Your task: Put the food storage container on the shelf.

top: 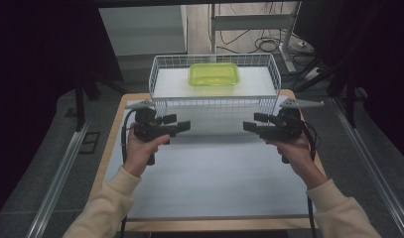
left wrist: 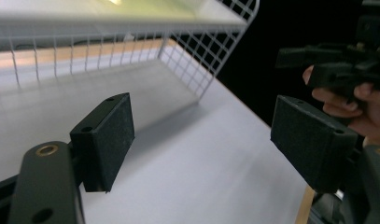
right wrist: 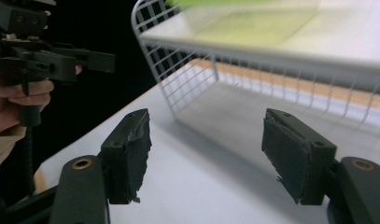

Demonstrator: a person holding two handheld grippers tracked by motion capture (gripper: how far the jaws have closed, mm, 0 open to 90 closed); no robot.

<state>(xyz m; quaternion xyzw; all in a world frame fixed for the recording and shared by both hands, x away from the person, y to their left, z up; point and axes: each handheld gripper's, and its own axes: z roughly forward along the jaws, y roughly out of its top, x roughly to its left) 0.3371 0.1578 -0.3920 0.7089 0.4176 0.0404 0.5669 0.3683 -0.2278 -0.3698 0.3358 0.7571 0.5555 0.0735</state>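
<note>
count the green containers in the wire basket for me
1. A single green container lies inside the white wire basket at the table's far edge, toward its back wall. Nothing else shows in the basket, and its open mesh hides little.

wood-edged counter (top: 115,148) topped with white sheet (top: 214,173); white wire basket (top: 162,74) at far edge, directly on counter, green lidded container (top: 214,74) inside it.

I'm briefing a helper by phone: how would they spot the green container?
Look to the table's far edge, where a white wire basket stands. The green container lies inside it, a shallow translucent lime-green box, the one coloured thing there.
</note>
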